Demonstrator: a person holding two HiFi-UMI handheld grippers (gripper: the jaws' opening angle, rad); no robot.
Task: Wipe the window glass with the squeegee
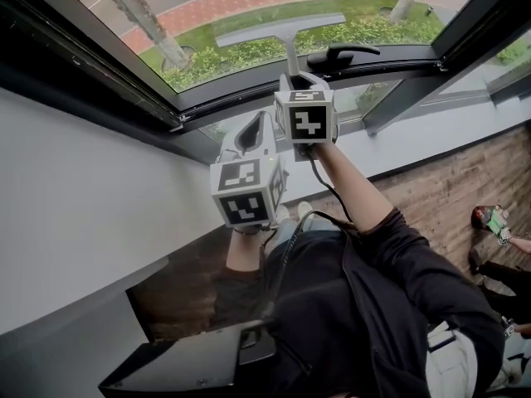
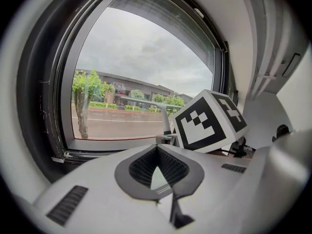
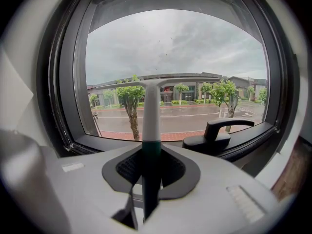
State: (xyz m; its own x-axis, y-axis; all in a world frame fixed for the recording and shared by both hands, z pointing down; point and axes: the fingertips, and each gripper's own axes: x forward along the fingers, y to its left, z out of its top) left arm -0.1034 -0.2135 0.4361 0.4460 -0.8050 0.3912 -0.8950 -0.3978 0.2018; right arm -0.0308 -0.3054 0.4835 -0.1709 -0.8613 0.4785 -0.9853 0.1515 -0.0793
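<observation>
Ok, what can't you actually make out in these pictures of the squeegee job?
Whether the squeegee blade touches the window glass: no view shows the contact side-on.
The squeegee handle's lower end: right gripper view, buried inside the right tool.
The bystander at the head view's right edge: cut off by the frame.

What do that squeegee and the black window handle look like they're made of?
Squeegee: probably plastic. The shaft is smooth, matte and pale grey, with a dark green grip section.
Window handle: black and smooth with a soft sheen. It could be painted metal or hard plastic; the look leaves that open.
</observation>
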